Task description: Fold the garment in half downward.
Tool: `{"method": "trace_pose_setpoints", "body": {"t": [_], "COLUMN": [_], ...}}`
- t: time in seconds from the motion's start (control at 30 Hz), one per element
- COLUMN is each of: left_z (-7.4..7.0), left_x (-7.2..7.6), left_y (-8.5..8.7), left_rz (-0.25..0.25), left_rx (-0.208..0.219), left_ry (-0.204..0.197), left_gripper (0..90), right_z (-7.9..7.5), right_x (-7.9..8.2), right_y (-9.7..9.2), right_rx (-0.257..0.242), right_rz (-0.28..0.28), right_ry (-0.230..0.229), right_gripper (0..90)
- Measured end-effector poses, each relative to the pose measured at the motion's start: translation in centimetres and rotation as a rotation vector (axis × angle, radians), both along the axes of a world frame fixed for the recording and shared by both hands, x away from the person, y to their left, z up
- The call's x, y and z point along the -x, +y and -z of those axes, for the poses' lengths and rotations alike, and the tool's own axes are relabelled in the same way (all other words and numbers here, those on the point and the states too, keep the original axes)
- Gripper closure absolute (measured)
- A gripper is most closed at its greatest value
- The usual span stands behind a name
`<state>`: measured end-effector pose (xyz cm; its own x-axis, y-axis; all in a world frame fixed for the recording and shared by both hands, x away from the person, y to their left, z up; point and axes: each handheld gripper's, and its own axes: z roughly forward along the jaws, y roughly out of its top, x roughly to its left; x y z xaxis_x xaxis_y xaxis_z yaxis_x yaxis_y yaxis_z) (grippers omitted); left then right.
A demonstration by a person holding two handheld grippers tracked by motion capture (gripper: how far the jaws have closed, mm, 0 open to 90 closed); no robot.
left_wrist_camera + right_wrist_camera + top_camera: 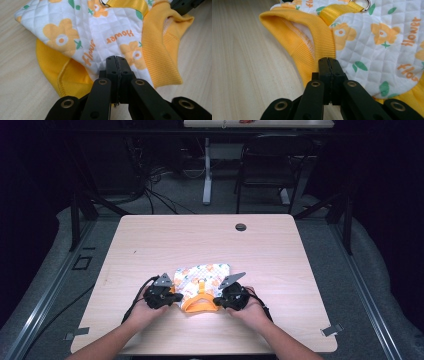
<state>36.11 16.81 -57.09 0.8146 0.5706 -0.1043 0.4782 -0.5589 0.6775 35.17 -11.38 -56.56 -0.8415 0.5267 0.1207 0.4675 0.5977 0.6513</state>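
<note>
A small quilted white garment point(202, 275) with orange flowers, an orange ribbed collar point(199, 305) and a yellow strap with a metal ring point(359, 3) lies on the wooden table point(210, 240). My left gripper point(172, 296) is at the collar's left side. Its jaws are pressed together on the quilted edge point(116, 58). My right gripper point(217, 301) is at the collar's right side, and its jaws are shut on the ribbed collar band point(327, 59). The collar point(297, 37) stands open and slightly raised between the two grippers.
A round cable hole point(241, 227) sits near the table's far edge. Beyond the table stand a dark chair point(270, 165) and a white desk leg point(207, 175) with cables on the floor. Bare tabletop surrounds the garment.
</note>
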Motion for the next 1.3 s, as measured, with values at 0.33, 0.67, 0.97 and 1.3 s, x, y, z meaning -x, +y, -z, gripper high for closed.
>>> {"method": "trace_pose_setpoints", "body": {"t": [0.33,0.67,0.97,1.3], "left_z": [0.4,0.5,0.7,0.7], "left_x": [-1.3,-2.4,-3.5,-4.1], "left_y": [0.1,0.1,0.1,0.2], "left_rz": [-0.054,-0.082,-0.108,-0.143], "left_rx": [0.046,0.064,0.086,0.108], "left_ry": [-0.001,0.002,0.006,0.003], "left_gripper": [90.0,90.0,90.0,90.0], "right_z": [0.2,0.2,0.3,0.3], "right_x": [-1.4,-2.5,-3.5,-4.4], "right_y": [-0.4,-0.4,-0.5,-0.2], "right_rx": [-0.025,-0.026,-0.038,-0.045], "right_rz": [0.040,0.070,0.096,0.127], "right_ry": [0.009,0.001,0.005,-0.004], "right_gripper": [90.0,90.0,90.0,90.0]}}
